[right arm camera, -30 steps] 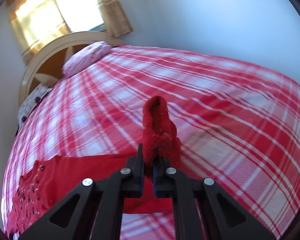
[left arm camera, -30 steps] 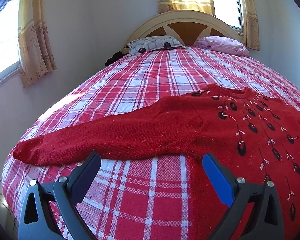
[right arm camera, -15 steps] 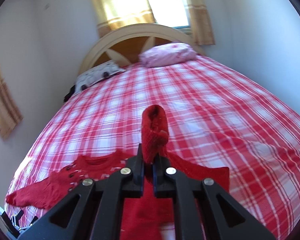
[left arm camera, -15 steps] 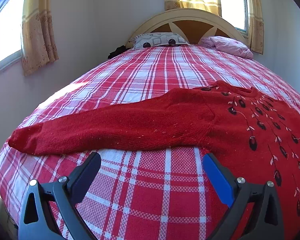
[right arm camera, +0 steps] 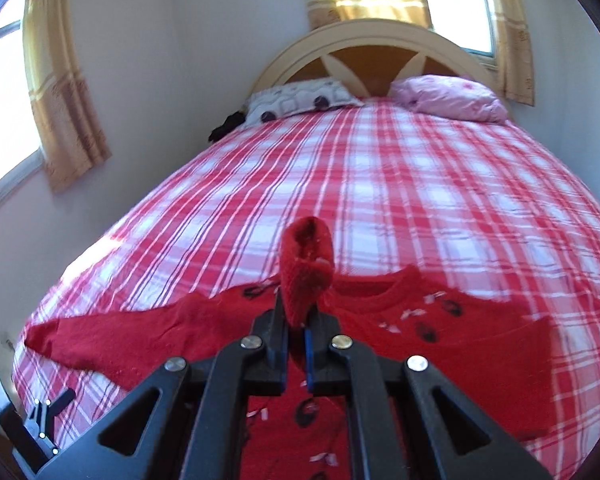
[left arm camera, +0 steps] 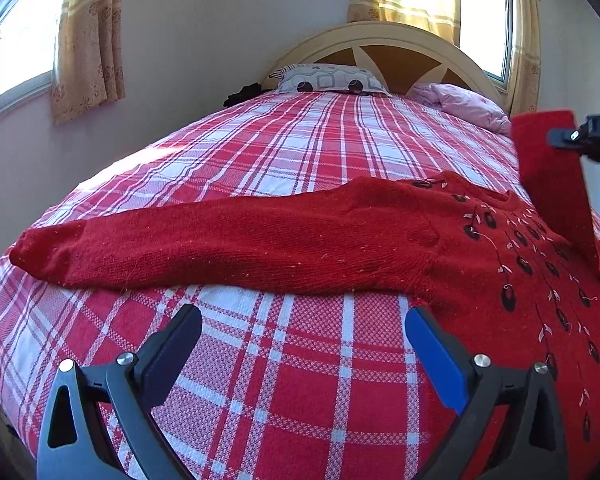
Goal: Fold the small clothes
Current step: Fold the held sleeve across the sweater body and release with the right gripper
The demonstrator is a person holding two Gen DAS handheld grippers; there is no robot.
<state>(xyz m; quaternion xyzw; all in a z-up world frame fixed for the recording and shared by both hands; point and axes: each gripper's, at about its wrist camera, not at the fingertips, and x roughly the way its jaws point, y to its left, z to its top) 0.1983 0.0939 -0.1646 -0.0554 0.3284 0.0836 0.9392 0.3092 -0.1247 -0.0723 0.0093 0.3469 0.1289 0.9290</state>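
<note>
plaid bed (left arm camera: 300,148) under sweater (left arm camera: 500,264); left tool (left arm camera: 304,340) released, right tool (right arm camera: 296,344) clenching blurred sleeve (right arm camera: 306,264).

Loads of open plaid bed (right arm camera: 420,184) beyond the red sweater (left arm camera: 500,264); only the pillows (right arm camera: 448,98) up by the headboard (right arm camera: 364,40) and the wall left of the sweater hem things in.

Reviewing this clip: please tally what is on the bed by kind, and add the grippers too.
Red sweater: 1, one sleeve lifted by the right gripper
Pillows: 2, patterned pillow and pink pillow
Dark bundle at the bed's far corner: 1, kind unclear
Grippers: 2, counting the open left gripper
Total: 6
</note>
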